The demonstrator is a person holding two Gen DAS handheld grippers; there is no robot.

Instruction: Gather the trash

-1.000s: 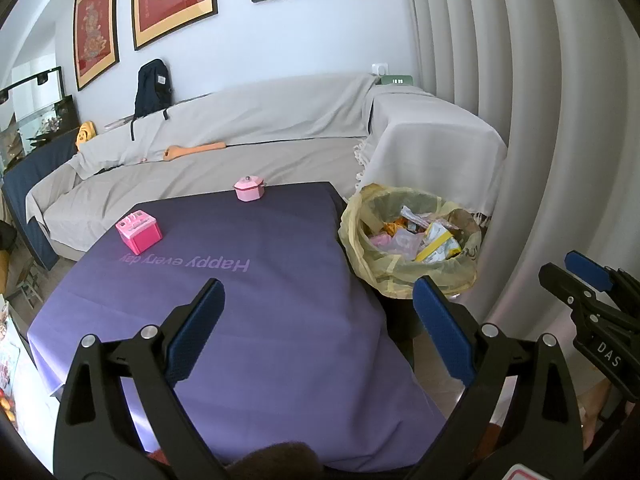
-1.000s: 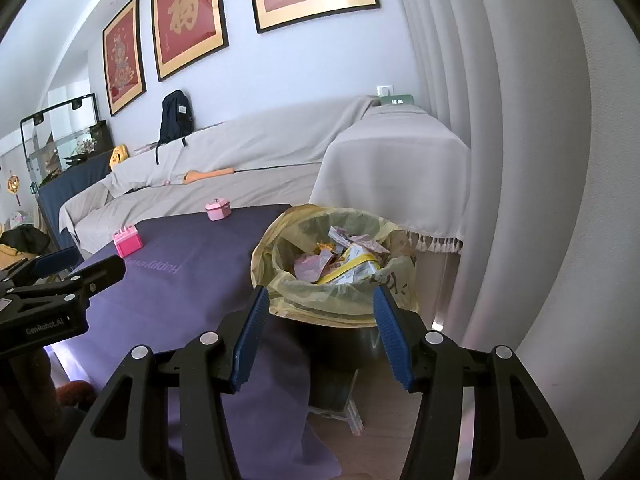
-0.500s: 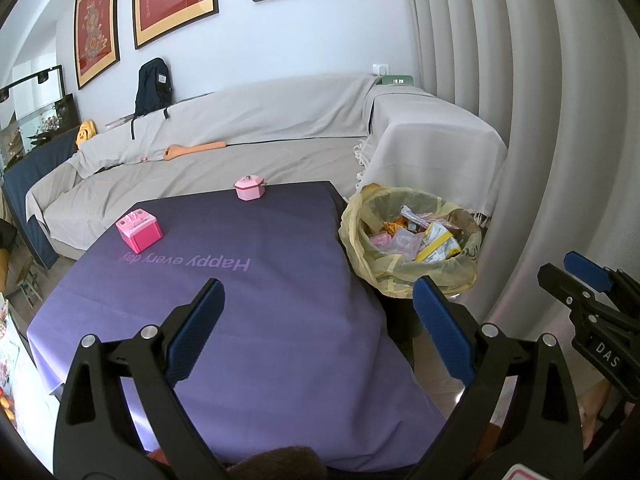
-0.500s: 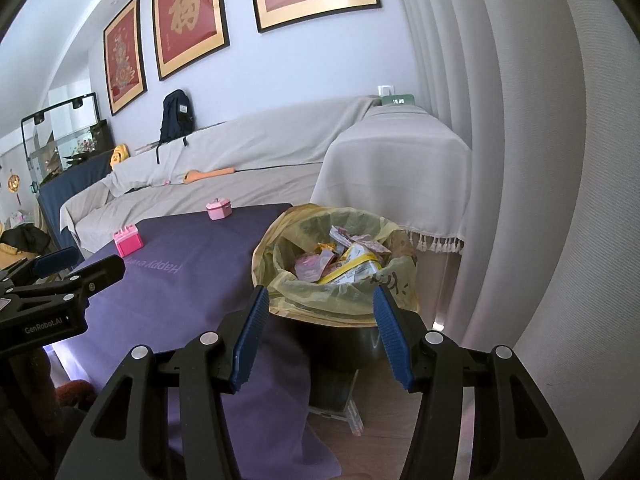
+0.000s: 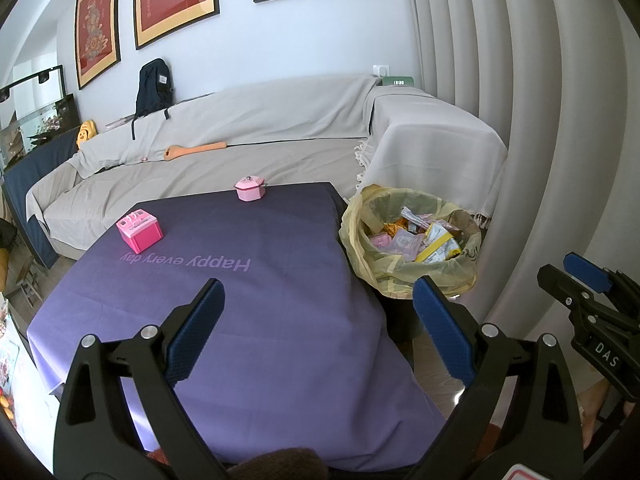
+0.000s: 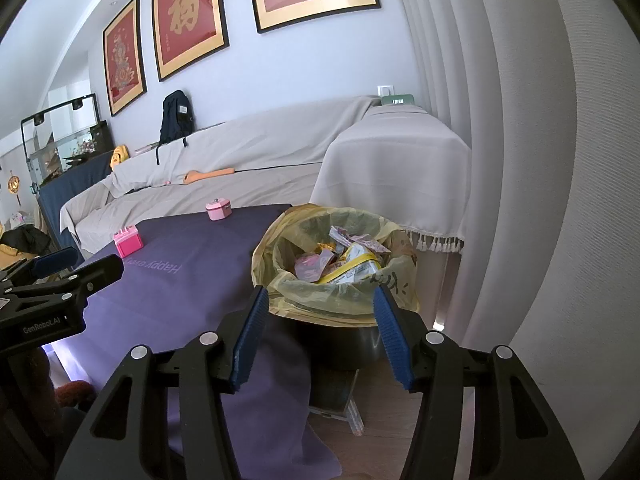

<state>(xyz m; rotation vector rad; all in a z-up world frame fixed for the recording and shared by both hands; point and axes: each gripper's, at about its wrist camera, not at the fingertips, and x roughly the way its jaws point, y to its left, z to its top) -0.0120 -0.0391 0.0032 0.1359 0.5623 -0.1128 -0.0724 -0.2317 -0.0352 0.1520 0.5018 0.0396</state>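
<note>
A dark bin lined with a yellow bag [image 5: 408,236] [image 6: 336,264] stands beside the table's right edge, filled with several wrappers [image 5: 432,240] [image 6: 344,260]. My left gripper [image 5: 318,308] hangs open over the near part of the purple tablecloth [image 5: 240,300], nothing between its blue pads. My right gripper [image 6: 320,312] is open too, held just in front of the bin with nothing in it. Each gripper shows at the edge of the other's view: the right one [image 5: 576,276], the left one [image 6: 76,264].
On the cloth sit a pink box [image 5: 140,234] [image 6: 128,242] and a small pink pot [image 5: 250,188] [image 6: 219,209]. A grey-covered sofa [image 5: 240,148] runs behind, with a dark backpack [image 5: 154,86]. Pale curtains [image 6: 520,160] close off the right side. Wooden floor [image 6: 384,456] lies below the bin.
</note>
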